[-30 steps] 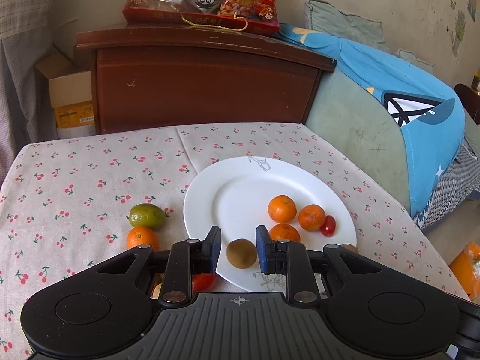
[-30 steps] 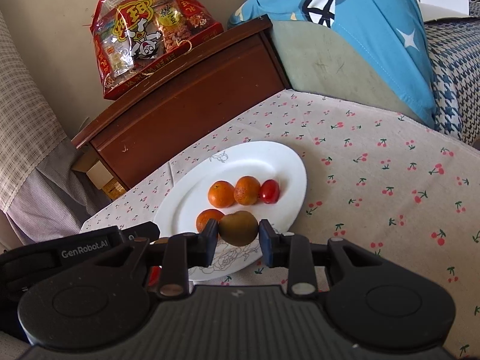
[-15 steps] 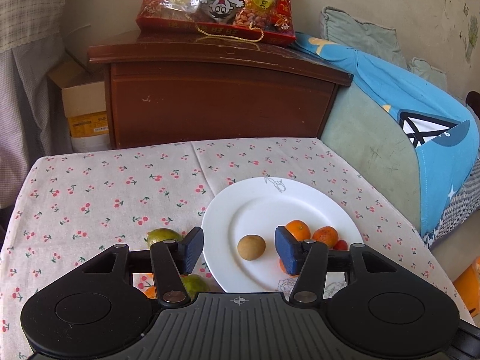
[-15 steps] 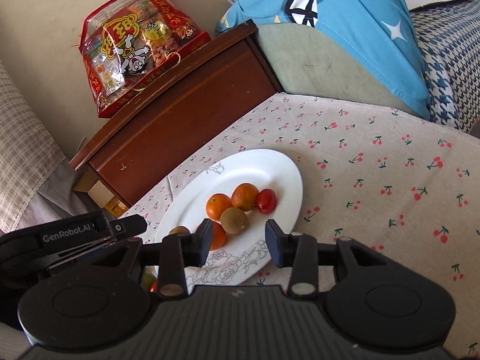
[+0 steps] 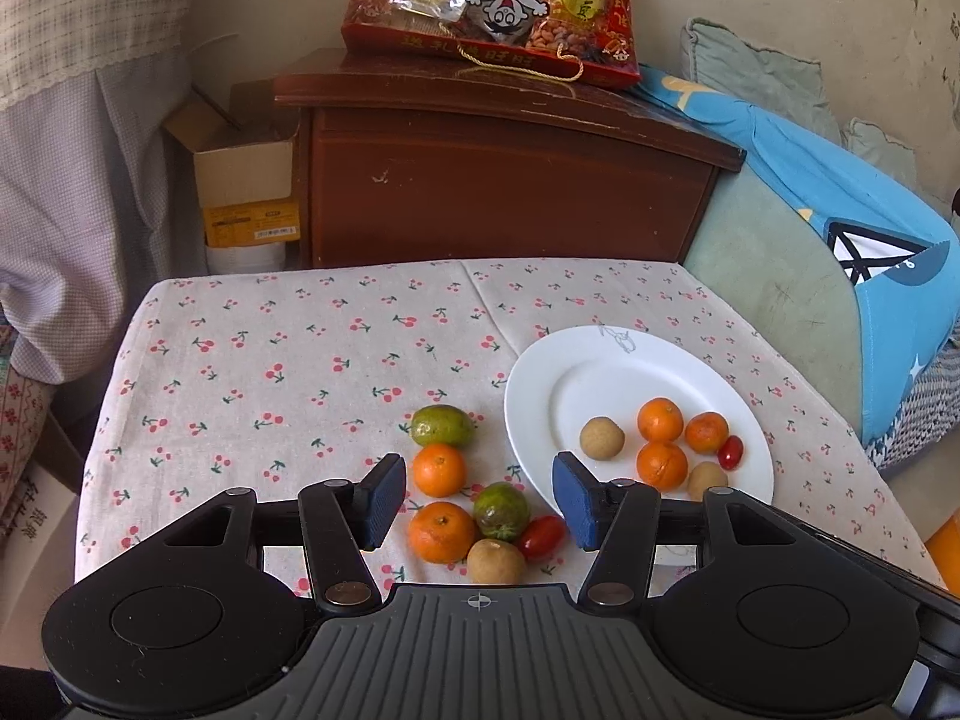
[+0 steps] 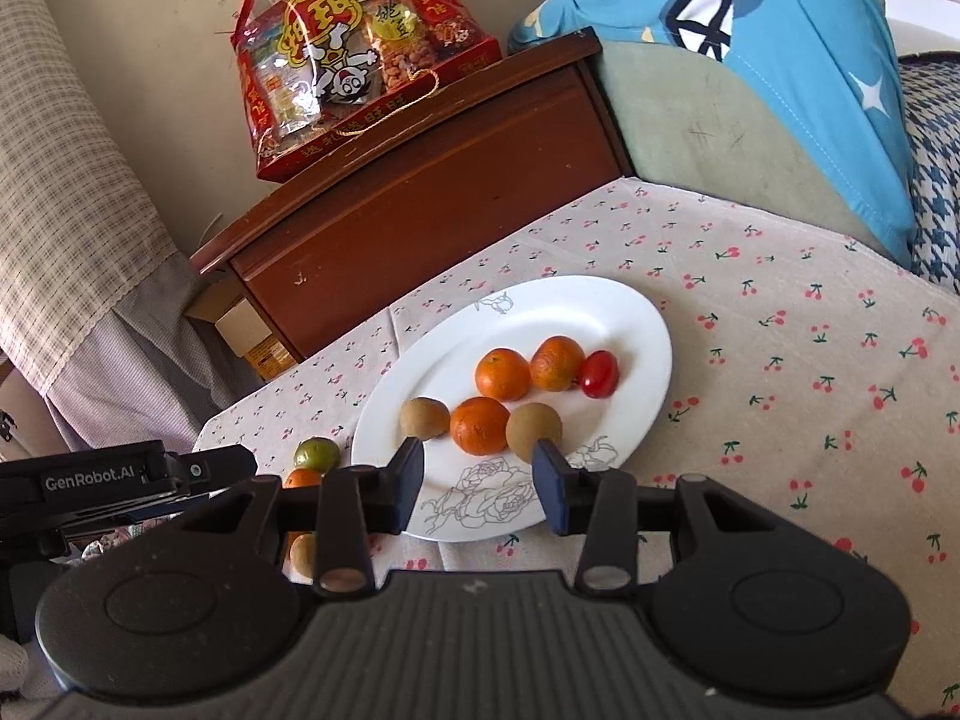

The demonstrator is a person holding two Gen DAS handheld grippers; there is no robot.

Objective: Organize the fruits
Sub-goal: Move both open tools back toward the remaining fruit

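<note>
A white plate [image 5: 600,372] on the cherry-print cloth carries three oranges, one of them [image 5: 660,418], two brown fruits such as [image 5: 602,438], and a cherry tomato [image 5: 730,452]. Left of the plate lie loose fruits: two oranges [image 5: 440,469], two green ones [image 5: 441,426], a brown one [image 5: 497,561] and a cherry tomato [image 5: 542,536]. My left gripper [image 5: 480,501] hangs open above this loose group, holding nothing. My right gripper [image 6: 479,486] is open at the near rim of the plate [image 6: 540,312]; a brown fruit [image 6: 534,423] rests just beyond its right fingertip.
A dark wooden cabinet [image 5: 510,180] with a red snack bag [image 5: 492,0] stands behind the table. A cardboard box [image 5: 246,180] sits to its left, a bed with blue bedding [image 5: 870,252] to the right. The left gripper's body [image 6: 120,474] shows beside my right one.
Both grippers opened and let their brown fruits rest on the plate. The left gripper drew back and to the left, over the loose fruits. The right gripper barely moved.
</note>
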